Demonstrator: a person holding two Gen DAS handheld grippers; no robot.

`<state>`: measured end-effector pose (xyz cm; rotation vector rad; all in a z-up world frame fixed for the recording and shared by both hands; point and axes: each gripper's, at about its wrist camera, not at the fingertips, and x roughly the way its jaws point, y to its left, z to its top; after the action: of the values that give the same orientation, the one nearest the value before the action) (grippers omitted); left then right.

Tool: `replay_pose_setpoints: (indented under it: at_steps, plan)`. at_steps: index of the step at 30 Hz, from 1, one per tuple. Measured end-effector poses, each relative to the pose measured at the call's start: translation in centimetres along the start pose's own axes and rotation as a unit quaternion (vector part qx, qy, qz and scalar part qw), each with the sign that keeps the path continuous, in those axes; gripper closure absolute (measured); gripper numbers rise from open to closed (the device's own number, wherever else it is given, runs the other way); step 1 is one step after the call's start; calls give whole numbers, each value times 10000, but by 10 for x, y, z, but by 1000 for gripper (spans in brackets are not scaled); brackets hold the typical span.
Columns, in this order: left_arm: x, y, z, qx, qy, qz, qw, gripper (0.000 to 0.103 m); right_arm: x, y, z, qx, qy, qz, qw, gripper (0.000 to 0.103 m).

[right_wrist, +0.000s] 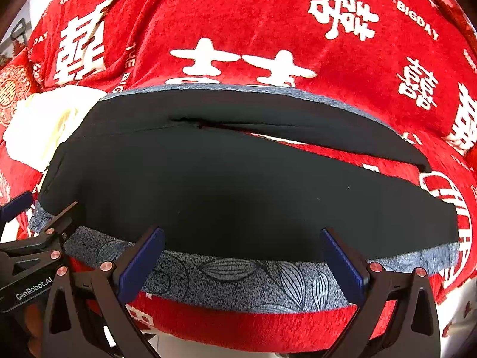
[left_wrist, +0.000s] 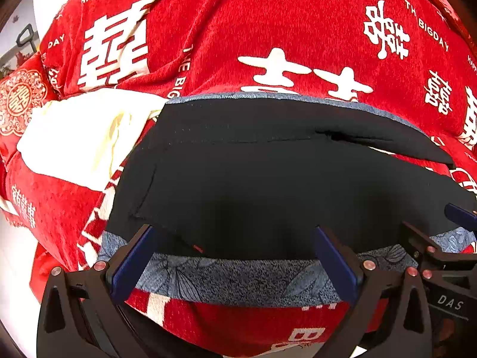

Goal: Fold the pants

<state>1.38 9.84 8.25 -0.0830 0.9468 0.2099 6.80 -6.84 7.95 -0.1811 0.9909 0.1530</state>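
The black pants (left_wrist: 268,173) lie flat on a blue-grey leaf-print cloth (left_wrist: 238,280), legs running to the right with a gap between them; they also fill the right wrist view (right_wrist: 238,185). My left gripper (left_wrist: 235,256) is open, its blue pads (left_wrist: 134,262) straddling the near edge of the pants at the waist end. My right gripper (right_wrist: 244,256) is open, its blue pads (right_wrist: 342,262) over the near edge further along the leg; it also shows in the left wrist view (left_wrist: 432,238). Neither holds cloth.
A red blanket with white characters (left_wrist: 238,29) covers the surface. A cream-white garment (left_wrist: 74,137) lies left of the pants. A red patterned cushion (left_wrist: 18,98) sits at the far left. The blanket's near edge (right_wrist: 253,328) drops off just below the grippers.
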Motion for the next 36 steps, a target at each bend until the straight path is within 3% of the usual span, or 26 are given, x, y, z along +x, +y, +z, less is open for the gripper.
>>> replay_pose_setpoints:
  at_steps: [9, 16, 26, 31, 34, 36]
  plan:
    - [11, 3, 31, 170, -26, 69, 9998, 0, 19, 0, 36, -555, 58, 162, 9983, 0]
    - [38, 6, 63, 224, 91, 61, 9997, 0, 41, 5, 79, -1033, 108, 632, 9926, 0]
    - [83, 10, 100, 181, 338, -69, 9992, 0, 108, -8, 159, -1471, 181, 1946, 9696, 0]
    - [109, 8, 106, 141, 540, -122, 9984, 0, 142, 7, 194, -2069, 247, 1997, 9574, 1]
    - [118, 8, 108, 115, 605, -171, 9980, 0, 167, 20, 210, -2447, 501, 2023, 9469, 16]
    - [123, 9, 109, 100, 641, -167, 9978, 0, 188, 26, 217, -2629, 777, 2058, 9394, 16]
